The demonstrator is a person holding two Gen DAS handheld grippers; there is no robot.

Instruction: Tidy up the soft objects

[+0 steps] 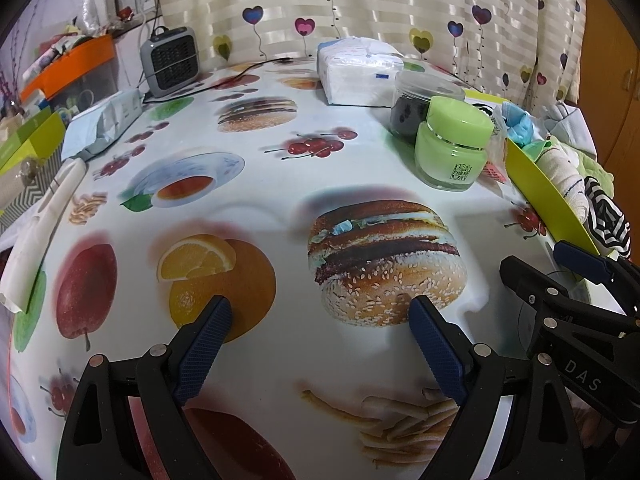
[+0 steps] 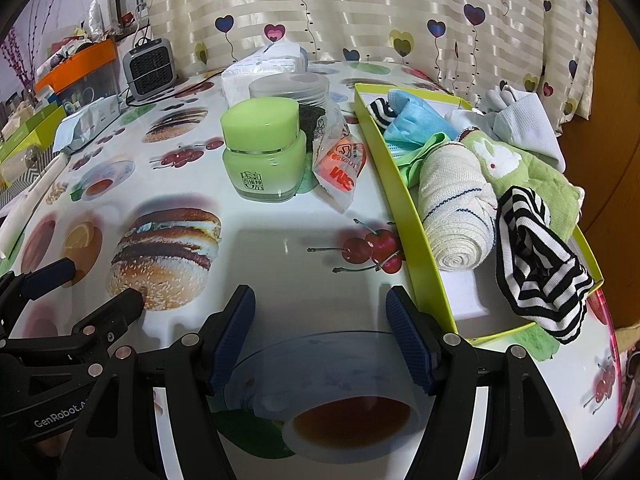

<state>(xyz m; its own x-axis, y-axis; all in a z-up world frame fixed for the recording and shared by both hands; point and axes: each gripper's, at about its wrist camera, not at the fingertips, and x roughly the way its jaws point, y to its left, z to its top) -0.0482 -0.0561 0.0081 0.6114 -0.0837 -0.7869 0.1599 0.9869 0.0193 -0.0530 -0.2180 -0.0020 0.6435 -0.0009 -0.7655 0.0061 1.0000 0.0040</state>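
A lime-green box [image 2: 404, 200] on the right of the table holds soft items: a rolled cream bandage [image 2: 456, 208], a black-and-white striped sock [image 2: 536, 264], a green rabbit sock [image 2: 516, 168], a blue face mask [image 2: 416, 124] and white socks [image 2: 520, 124]. The box also shows in the left wrist view [image 1: 540, 188]. My left gripper [image 1: 320, 320] is open and empty above the printed tablecloth. My right gripper [image 2: 320, 312] is open and empty, just left of the box's near end. Each gripper shows in the other's view: the right [image 1: 560, 280], the left [image 2: 80, 288].
A green-lidded jar [image 2: 262, 152], a clear jar of dark contents [image 2: 296, 96] and a plastic packet [image 2: 340, 160] stand left of the box. A tissue pack [image 1: 356, 72], a small grey heater [image 1: 170, 60] and its cable are at the back. Clutter and boxes [image 1: 32, 140] line the left edge.
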